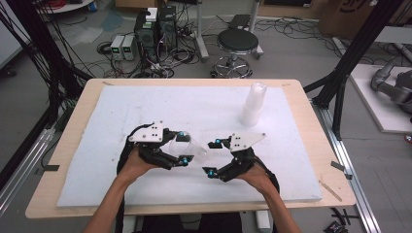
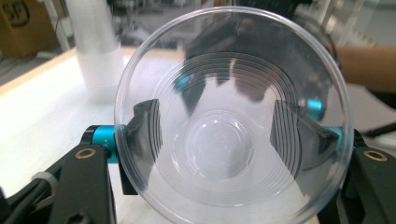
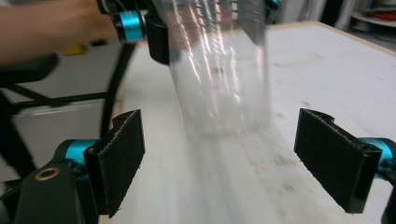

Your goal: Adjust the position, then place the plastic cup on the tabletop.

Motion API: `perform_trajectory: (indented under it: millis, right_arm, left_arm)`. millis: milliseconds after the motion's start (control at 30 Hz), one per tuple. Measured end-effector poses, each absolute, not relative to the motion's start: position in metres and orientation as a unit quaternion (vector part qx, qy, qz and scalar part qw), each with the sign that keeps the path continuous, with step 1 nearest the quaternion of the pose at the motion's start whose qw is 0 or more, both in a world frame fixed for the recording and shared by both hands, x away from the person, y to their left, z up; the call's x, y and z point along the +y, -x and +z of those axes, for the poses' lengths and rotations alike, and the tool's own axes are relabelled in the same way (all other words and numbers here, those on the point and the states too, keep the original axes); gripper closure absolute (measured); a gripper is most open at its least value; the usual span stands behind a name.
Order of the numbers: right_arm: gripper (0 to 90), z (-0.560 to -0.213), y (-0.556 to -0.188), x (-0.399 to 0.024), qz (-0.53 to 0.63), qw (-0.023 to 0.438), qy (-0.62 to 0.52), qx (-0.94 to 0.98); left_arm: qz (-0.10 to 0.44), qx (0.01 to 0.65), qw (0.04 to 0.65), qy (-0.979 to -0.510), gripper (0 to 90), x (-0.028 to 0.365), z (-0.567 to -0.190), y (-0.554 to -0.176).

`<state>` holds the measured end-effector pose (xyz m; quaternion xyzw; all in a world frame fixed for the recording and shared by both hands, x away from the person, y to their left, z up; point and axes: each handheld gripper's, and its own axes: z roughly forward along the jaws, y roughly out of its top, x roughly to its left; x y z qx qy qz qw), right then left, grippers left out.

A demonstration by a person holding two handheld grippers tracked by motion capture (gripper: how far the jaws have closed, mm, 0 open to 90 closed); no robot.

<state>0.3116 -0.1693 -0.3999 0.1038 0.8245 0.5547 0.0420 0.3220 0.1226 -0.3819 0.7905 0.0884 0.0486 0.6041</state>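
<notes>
Clear cup [image 2: 232, 116] clamped in left gripper [image 1: 183, 147], above mid-table | right gripper [image 1: 212, 158] wide, let go, empty | separated from stack [image 1: 253, 104]; setting down remains

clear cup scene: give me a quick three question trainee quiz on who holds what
1. Which gripper holds the clear cup?
2. True or false: the right gripper has its jaws closed on the cup.
3. What stands on the white board at the far right: A a stack of cups, B a bottle, C a bowl?

Key: 1 the left gripper, clamped across the cup's sides; 2 false, its jaws stand open and apart from it; 3 A, the stack of cups.
</notes>
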Motion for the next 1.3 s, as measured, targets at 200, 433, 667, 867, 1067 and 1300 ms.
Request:
perform_trajectory:
  millis: [200, 433, 667, 867, 1067, 1300]
  right_arm:
    - [16.2, -0.407, -0.308, -0.187, 0.536, 0.081, -0.161, 0.825]
    - [16.1, -0.421, -0.306, -0.206, 0.508, 0.125, -0.225, 0.822]
    - [16.2, -0.435, -0.303, -0.225, 0.487, 0.153, -0.272, 0.816]
    - [16.2, -0.444, -0.303, -0.233, 0.481, 0.162, -0.295, 0.810]
    - [16.2, -0.453, -0.304, -0.235, 0.482, 0.161, -0.305, 0.806]
    - [16.2, -0.454, -0.303, -0.236, 0.484, 0.164, -0.303, 0.804]
  left_arm:
    - [0.061, 0.086, 0.535, -0.839, 33.5, 0.124, -0.365, -0.335]
    - [0.056, 0.082, 0.452, -0.886, 33.3, 0.117, -0.355, -0.353]
    - [0.052, 0.067, 0.397, -0.914, 33.2, 0.106, -0.350, -0.368]
    - [0.057, 0.059, 0.354, -0.932, 33.2, 0.098, -0.349, -0.378]
    - [0.056, 0.061, 0.351, -0.933, 33.2, 0.096, -0.347, -0.381]
    - [0.060, 0.064, 0.350, -0.933, 33.2, 0.095, -0.349, -0.383]
